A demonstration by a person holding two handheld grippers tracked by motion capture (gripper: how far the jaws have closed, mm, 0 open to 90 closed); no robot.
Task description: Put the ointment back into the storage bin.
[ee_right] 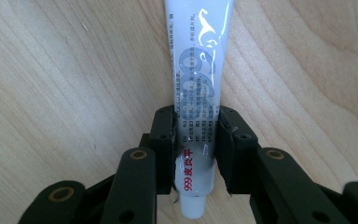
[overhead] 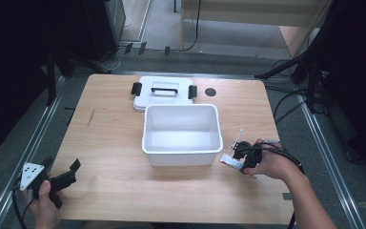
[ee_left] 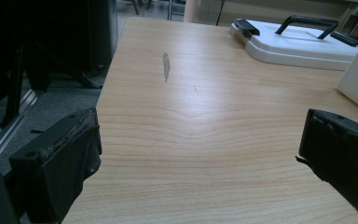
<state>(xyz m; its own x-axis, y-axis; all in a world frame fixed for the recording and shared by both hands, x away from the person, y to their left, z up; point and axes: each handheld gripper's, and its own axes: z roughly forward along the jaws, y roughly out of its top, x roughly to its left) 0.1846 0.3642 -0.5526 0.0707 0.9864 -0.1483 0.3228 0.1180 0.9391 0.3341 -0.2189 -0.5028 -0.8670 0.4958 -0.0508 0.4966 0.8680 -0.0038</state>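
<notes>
Clamped between the jaws of the right hand-held gripper (ee_right: 196, 140), a white ointment tube (ee_right: 199, 70) lies on the surface (ee_right: 65, 74), its long axis running straight ahead, cap rearward, the open white bin (overhead: 181, 131) just to its left.

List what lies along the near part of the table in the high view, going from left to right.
Left gripper with open black jaws → white rectangular plastic bin → white squeeze tube with printed label → right gripper, shut on the white squeeze tube's cap end, on the light wooden table.
</notes>
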